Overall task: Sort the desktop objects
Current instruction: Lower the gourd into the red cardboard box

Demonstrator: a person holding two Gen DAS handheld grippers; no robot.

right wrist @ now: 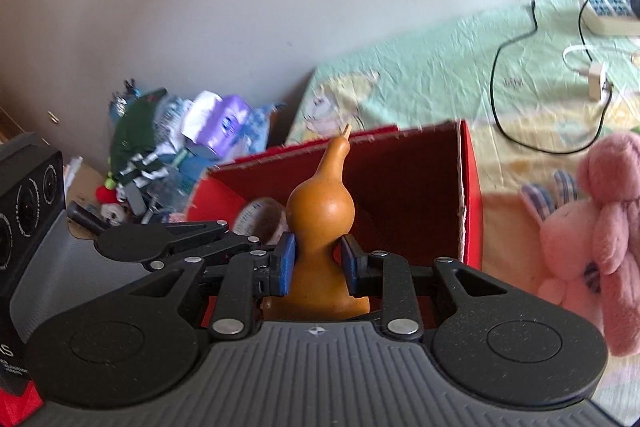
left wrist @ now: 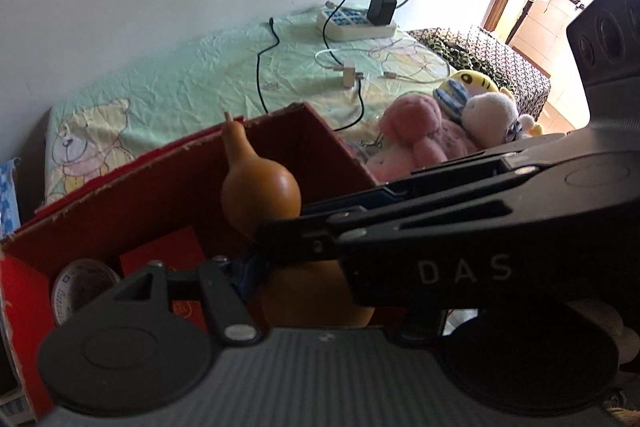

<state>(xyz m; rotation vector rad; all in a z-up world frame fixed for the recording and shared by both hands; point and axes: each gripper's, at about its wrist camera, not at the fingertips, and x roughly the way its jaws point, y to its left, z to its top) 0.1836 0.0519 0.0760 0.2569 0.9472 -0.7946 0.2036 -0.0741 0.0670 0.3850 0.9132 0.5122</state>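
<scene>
- Pale wall and a wrinkled green cartoon-print sheet point(left wrist: 172, 83) make up the background; a power strip point(left wrist: 352, 23) and loose cables are seen lying on the sheet well beyond the work area.
- Set on the sheet is an open red cardboard box point(right wrist: 468, 195), its flaps raised; a round tin point(left wrist: 82, 287) and a red packet point(left wrist: 160, 259) are already lodged inside it.
- Just beside the box, on its right, a pink plush toy point(right wrist: 600, 227) is left unsorted, with other soft toys point(left wrist: 484, 107) bunched near it.
- A brown gourd point(right wrist: 322, 227) is held upright above the box opening, stem upward, not yet resting on the box floor as far as can be judged.
- The right gripper point(right wrist: 316, 263) is clamped on the gourd's waist, blue pads pressed to both sides.
- The left gripper point(left wrist: 256, 259) is crossed by the right one's arm in its own view; whether it is closed or spread cannot be told.
- The step in hand is judged to be the placing of the gourd; lowering until it is supported, then loosening of the pads, would be called for next, with the tin avoided.
</scene>
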